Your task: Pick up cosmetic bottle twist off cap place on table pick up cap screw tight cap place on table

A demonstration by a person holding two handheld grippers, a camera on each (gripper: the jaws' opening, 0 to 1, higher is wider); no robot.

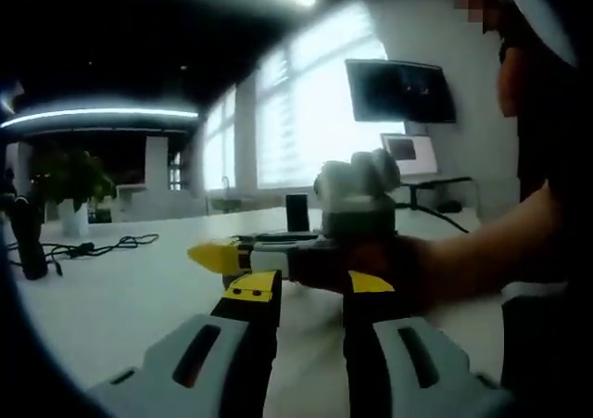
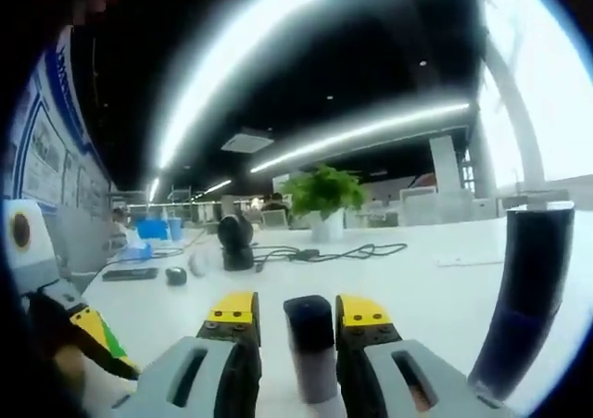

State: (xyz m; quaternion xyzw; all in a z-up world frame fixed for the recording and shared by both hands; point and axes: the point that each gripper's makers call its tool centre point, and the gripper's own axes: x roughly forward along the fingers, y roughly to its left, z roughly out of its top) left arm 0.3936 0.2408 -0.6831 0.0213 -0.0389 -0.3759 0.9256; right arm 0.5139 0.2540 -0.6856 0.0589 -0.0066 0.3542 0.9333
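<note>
While my right tongs (image 2: pixel 297 311) sat closed on the bottle (image 2: pixel 310 344), as far as I could tell, its dark cap (image 2: pixel 309 318) was at the top, level with the yellow tips, and the paler body ran down between the jaws. I judged the cap to be on the bottle; I saw no loose cap on the table (image 2: pixel 435 297).

My left tongs (image 1: pixel 310 286) were apart with nothing between them, the table showing through the gap. Just beyond their tips the right tongs (image 1: pixel 218 256) lay crosswise, held in my hand (image 1: pixel 389 270). In the right gripper view the left tongs (image 2: pixel 65 330) showed at the left edge.

So the pick-up looked done. Whether the cap was yet to be twisted off or already screwed back, I could not tell from this. With the left jaws open, empty and near the right pair, I took it that a twist was the step in hand. If it was the first twist, nearly all was left: cap off and down, cap up again, tightened, bottle set down.

Near the right tongs a tall dark cylinder (image 2: pixel 533 297) stood on the table. Farther off lay a cable (image 2: pixel 324 251), then a plant (image 2: pixel 322 196).
</note>
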